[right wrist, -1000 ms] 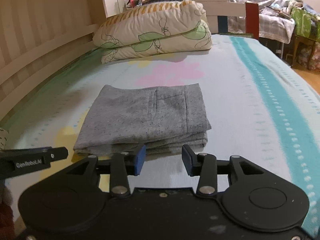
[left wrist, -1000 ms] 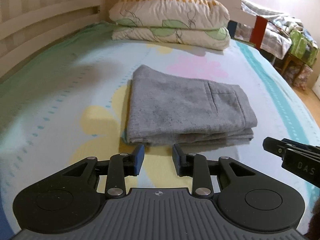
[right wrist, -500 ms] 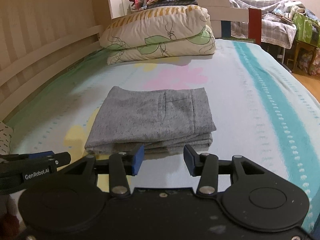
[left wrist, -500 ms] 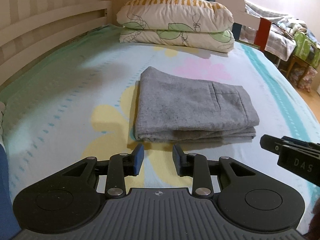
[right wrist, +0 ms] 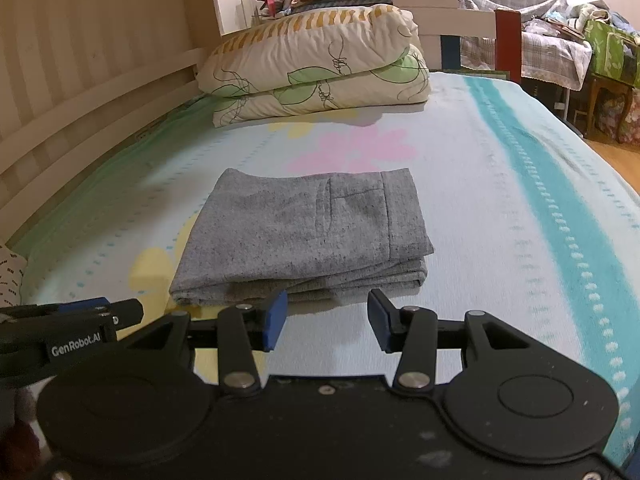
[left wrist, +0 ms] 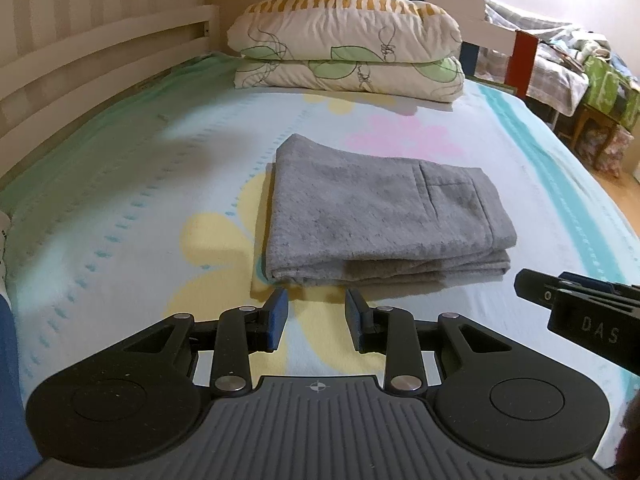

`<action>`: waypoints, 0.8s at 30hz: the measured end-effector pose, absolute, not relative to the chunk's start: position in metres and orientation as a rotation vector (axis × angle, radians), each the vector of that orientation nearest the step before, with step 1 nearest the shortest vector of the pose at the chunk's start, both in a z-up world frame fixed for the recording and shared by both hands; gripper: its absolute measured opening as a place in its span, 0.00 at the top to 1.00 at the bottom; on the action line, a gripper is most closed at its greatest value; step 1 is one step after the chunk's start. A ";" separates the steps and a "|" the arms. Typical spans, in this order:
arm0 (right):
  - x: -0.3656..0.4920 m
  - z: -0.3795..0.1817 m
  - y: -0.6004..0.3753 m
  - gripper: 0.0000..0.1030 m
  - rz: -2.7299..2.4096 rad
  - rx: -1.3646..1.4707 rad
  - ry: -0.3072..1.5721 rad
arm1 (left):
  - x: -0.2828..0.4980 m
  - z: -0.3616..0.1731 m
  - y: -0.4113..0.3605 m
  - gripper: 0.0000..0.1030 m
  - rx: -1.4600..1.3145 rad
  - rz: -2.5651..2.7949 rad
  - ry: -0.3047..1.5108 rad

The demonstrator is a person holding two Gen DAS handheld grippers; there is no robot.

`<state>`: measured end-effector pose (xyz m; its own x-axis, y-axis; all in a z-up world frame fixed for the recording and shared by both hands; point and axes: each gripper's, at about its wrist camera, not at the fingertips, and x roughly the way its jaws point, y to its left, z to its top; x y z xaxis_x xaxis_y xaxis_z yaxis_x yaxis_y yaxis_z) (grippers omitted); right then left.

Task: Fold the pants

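Note:
Grey pants point(left wrist: 376, 216) lie folded into a flat rectangular stack on the flowered bedsheet point(left wrist: 120, 208), back pocket facing up; the same pants point(right wrist: 308, 232) show in the right wrist view. My left gripper point(left wrist: 316, 316) hovers just short of the stack's near edge, open, with only sheet between its blue pads. My right gripper point(right wrist: 326, 318) is also open and empty, its left pad near the stack's front edge without touching. Each gripper's tip shows at the side of the other's view.
Two stacked pillows point(left wrist: 348, 64) lie at the head of the bed. A white slatted bed rail point(left wrist: 80, 80) runs along the left. To the right, past the teal stripe point(right wrist: 560, 216), stand cluttered furniture and a wooden floor point(right wrist: 616, 164).
Both grippers have drawn back slightly from the folded pants and tilted up a little, showing more of the pillows. The pants have not moved.

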<state>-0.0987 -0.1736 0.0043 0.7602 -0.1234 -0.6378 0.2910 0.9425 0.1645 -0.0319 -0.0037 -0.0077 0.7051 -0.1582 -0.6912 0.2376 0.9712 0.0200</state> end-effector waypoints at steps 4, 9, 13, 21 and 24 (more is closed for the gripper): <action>-0.099 0.005 -0.172 0.53 -0.228 0.266 0.674 | -0.033 -0.008 -0.005 0.70 0.113 -0.227 0.760; -0.099 0.005 -0.171 0.53 -0.222 0.266 0.677 | -0.034 -0.009 -0.007 0.70 0.116 -0.235 0.767; -0.099 0.004 -0.170 0.53 -0.220 0.266 0.680 | -0.034 -0.009 -0.006 0.70 0.117 -0.239 0.765; -0.098 0.002 -0.170 0.53 -0.216 0.265 0.684 | -0.035 -0.010 -0.010 0.70 0.117 -0.244 0.769; -0.099 0.002 -0.170 0.53 -0.213 0.266 0.686 | -0.034 -0.011 -0.009 0.70 0.117 -0.247 0.773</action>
